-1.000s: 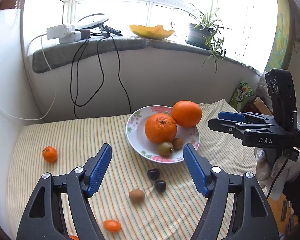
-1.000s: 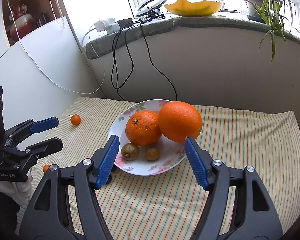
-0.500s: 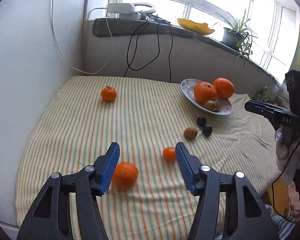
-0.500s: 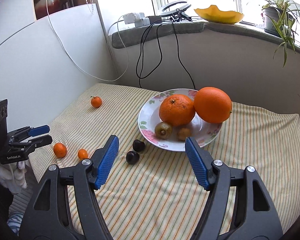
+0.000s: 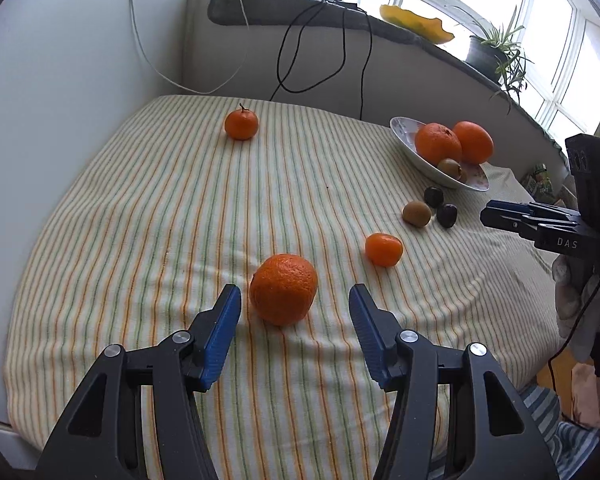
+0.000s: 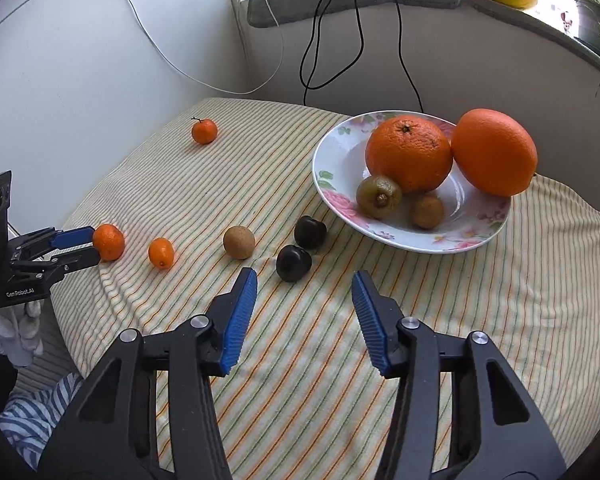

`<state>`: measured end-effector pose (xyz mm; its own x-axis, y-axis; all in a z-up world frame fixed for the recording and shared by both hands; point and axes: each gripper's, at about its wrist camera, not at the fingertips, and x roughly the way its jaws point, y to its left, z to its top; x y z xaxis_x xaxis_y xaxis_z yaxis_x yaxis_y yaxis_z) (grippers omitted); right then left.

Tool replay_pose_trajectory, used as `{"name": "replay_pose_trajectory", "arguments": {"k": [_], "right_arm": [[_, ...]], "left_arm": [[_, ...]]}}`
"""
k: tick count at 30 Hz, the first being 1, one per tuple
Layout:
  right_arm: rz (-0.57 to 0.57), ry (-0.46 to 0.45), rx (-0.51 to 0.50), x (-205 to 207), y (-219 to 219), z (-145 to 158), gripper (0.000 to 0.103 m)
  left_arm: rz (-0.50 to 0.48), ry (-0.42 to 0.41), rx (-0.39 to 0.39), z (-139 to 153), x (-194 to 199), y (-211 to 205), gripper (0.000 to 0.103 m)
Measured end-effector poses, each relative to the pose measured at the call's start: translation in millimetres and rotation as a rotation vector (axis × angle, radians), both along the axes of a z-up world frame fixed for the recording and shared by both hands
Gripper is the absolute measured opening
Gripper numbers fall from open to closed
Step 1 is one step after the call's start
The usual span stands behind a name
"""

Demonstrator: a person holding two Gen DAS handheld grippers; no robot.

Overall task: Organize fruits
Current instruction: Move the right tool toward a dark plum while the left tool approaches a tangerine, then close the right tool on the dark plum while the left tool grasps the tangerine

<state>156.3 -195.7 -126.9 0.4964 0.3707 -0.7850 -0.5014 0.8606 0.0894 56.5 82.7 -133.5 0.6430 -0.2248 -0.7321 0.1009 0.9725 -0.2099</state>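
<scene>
Striped cloth [image 5: 148, 216], potted plant [image 5: 488, 52] (windowsill)

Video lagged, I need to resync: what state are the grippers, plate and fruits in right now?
Left gripper: open, jaws just been closing, big mandarin between tips, untouched.
Right gripper: open, jaws just been closing, nothing between them.
Plate: holds two oranges, two kiwis.
Dark fruits, loose kiwi, small mandarins: lying loose on cloth.

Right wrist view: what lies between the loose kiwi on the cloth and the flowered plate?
Two dark plums lie between the loose kiwi and the plate, shown in the right wrist view.
</scene>
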Motion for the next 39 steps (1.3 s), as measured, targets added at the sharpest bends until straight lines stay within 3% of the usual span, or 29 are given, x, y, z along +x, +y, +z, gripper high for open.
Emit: {"name": "replay_pose_trajectory", "arguments": {"k": [7,16,30,39], "right_arm": [[0.005,0.051,-0.005,16.3,10.1,-12.5,0.042],[0.005,0.078,-0.034,28.6,25.3,-25.6,0.035],[0.018,0.073,-0.064,37.9,46.4,-35.3,0.025],[0.014,0.057,-0.006,24.7,32.4,-20.8,0.024]], "left_arm": [[0.0,0.006,-0.006,-5.0,3.0,1.3,0.055],[0.0,0.015,0.001,-10.4,7.5,4.1,0.036],[0.001,0.005,-0.01,-9.0,6.2,6.6,0.035],[-0.017,-0.023,-0.027,4.1,13.9,1.9,0.035]]}}
